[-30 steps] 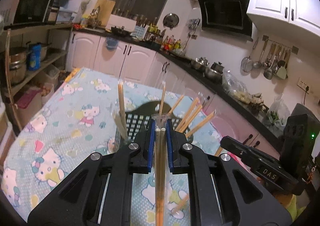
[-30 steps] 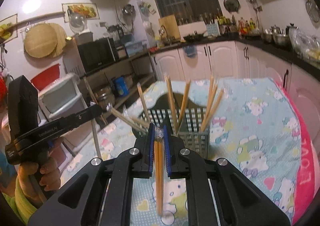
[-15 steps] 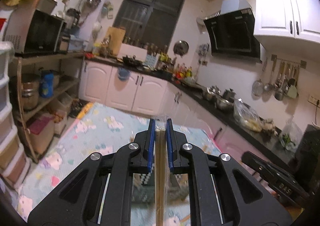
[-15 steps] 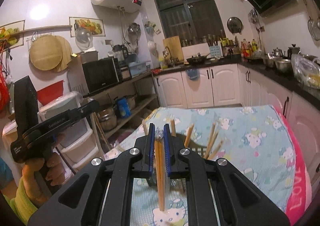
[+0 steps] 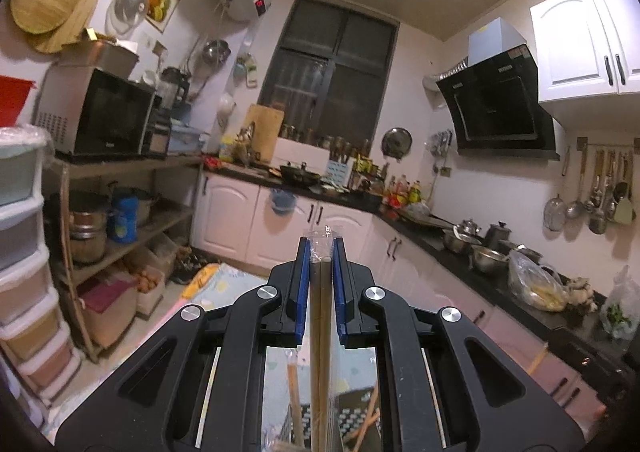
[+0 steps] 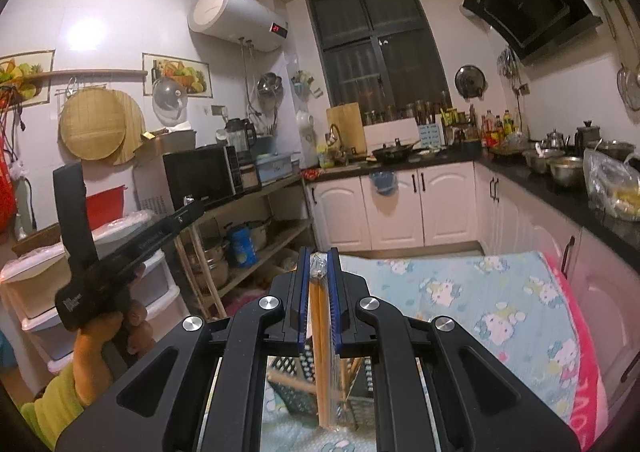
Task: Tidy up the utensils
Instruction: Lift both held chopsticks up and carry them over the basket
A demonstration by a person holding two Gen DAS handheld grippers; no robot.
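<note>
My left gripper [image 5: 321, 248] is shut on a pair of wooden chopsticks in a clear plastic sleeve [image 5: 321, 332], held upright and level with the kitchen. Far below it, between the gripper's arms, shows part of the dark slotted utensil basket [image 5: 354, 418] with loose chopsticks [image 5: 295, 392] standing in it. My right gripper [image 6: 318, 260] is shut on another sleeved pair of chopsticks [image 6: 321, 336], hanging above the same basket [image 6: 294, 384]. In the right wrist view a person's hand [image 6: 100, 332] holds the left gripper's handle at the left.
A table under a cartoon-cat cloth [image 6: 480, 292] with a pink edge carries the basket. White plastic drawers [image 5: 24, 272] and a wooden shelf [image 5: 132, 240] with pots stand to the left. A black counter [image 5: 500, 280] with bowls and bags runs along the right.
Both grippers have risen with their chopstick pairs, so the basket and table dropped to the bottom of both views. The left gripper tilted up to level. Both stayed shut.
</note>
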